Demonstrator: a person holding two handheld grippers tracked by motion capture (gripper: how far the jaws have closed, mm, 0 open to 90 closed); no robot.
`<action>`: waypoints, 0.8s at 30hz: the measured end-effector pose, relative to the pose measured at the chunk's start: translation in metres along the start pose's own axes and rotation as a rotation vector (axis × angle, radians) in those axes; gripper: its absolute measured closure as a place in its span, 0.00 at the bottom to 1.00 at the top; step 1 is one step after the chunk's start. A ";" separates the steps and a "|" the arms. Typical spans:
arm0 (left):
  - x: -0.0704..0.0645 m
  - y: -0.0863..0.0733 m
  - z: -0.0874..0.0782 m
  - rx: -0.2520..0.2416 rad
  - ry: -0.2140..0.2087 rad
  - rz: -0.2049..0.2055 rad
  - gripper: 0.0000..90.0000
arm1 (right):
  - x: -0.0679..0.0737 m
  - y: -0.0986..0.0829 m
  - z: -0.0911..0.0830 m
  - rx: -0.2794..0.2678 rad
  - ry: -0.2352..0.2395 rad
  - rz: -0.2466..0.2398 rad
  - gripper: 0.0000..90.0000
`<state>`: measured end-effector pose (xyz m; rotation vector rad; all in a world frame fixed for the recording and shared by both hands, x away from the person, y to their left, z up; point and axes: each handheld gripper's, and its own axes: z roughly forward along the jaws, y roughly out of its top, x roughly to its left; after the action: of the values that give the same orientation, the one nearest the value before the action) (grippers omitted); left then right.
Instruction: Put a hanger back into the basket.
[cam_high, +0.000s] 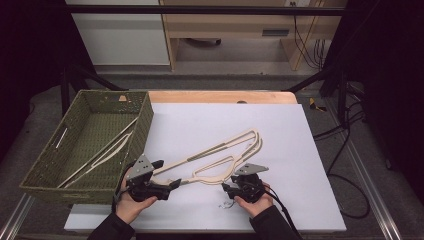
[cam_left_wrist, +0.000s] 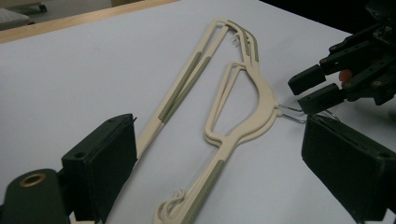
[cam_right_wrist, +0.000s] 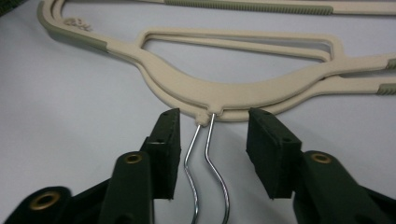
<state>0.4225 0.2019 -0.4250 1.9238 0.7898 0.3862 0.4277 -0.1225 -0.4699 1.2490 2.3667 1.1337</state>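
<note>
Two stacked cream hangers (cam_high: 220, 157) lie mid-table on the white sheet (cam_high: 280, 130); right gripper (cam_right_wrist: 212, 140) jaws open astride both wire hooks (cam_right_wrist: 208, 163), left gripper (cam_left_wrist: 219, 154) open around lower arm: close squarely on both wires before lifting toward basket (cam_high: 50, 172).

Your left gripper (cam_high: 172, 183) and right gripper (cam_high: 224, 188) are matt black, each topped by a grey three-cornered plate dotted with small holes. The jaws are thick, blocky slabs with flat pads, carried on rounded arms that have brass-ringed holes. An orange spot shows between the right gripper's arms. A black cable trails from the right gripper toward 5 o'clock. Your sleeves are dark.
</note>
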 end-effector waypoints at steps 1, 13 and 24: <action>0.000 0.000 0.000 0.002 0.000 0.002 0.11 | -0.001 0.000 0.002 -0.001 -0.001 -0.002 0.65; -0.001 -0.001 0.003 0.011 0.001 -0.002 0.12 | 0.000 -0.002 0.013 0.031 0.003 0.012 0.90; -0.002 -0.001 0.007 0.021 0.003 -0.001 0.13 | 0.002 0.000 0.013 0.041 -0.033 0.053 0.98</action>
<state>0.4242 0.1959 -0.4290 1.9423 0.7991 0.3817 0.4327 -0.1139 -0.4784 1.3416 2.3568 1.0762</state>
